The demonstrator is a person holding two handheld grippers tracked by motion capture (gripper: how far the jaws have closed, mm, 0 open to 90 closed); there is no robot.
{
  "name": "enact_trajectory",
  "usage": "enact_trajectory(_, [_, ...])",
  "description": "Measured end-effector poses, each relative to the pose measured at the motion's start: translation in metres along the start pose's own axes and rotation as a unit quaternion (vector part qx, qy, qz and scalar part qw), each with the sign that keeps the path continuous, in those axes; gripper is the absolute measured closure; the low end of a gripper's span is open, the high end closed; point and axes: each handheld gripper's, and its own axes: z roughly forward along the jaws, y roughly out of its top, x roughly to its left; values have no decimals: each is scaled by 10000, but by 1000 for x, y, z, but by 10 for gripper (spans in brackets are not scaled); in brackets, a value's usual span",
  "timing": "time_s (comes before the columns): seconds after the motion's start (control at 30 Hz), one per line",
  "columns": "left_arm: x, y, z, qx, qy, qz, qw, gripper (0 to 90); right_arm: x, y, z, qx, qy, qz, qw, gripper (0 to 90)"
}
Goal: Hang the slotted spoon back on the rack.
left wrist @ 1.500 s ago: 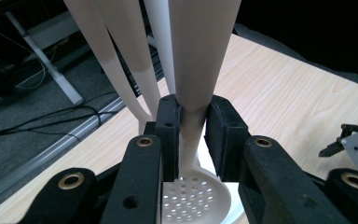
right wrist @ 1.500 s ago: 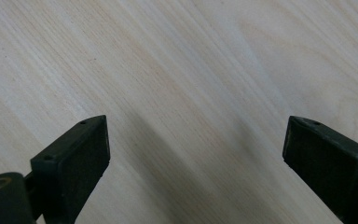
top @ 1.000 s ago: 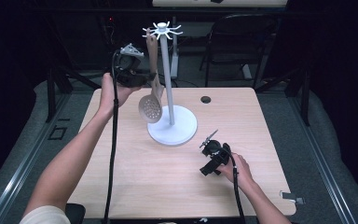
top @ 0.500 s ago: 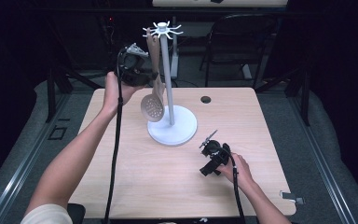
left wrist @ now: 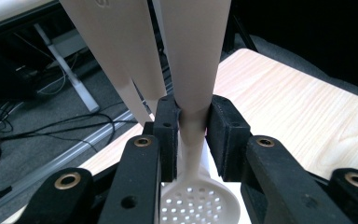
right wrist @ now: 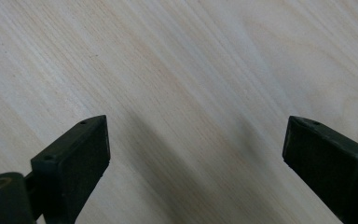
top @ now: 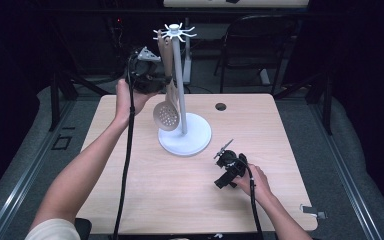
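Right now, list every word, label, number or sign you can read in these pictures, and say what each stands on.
No text reads in full.
A cut-off embossed mark, perhaps "S", on the stand post at the top edge of the left gripper view: too cropped to read.
Slotted spoon, held by the left gripper: no marking seen.
Table and right gripper: no print seen.

Since a second ago the left gripper (top: 164,80) has moved right and up, carrying the slotted spoon (top: 167,106) with it. The spoon's handle, clamped between its jaws, now stands nearly upright just beside the white rack's post (top: 179,85), its top up among the hooks (top: 175,32), where before it hung tilted left of the post.
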Motion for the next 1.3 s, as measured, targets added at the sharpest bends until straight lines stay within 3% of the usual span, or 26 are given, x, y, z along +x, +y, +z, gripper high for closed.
enact_trajectory(0.47, [1,-5,2,7,-18,-21,10000,725,0,0,0,-26,0,-13,10000,71])
enact_trajectory(0.77, [-5,-15,-7,123,-102,163,9997,427,0,0,-2,-50,0,-33,10000,70])
enact_trajectory(0.97, [-5,-31,-11,274,-135,155,9994,252,-1,-1,-2,-116,15,52,9999,70])
enact_trajectory(1.13, [-7,-49,-12,486,-41,157,9987,161,0,-1,-1,-165,2,82,9998,69])
enact_trajectory(1.3, [-7,-70,-14,598,19,91,9982,150,-1,0,-3,-70,-29,14,10000,69])
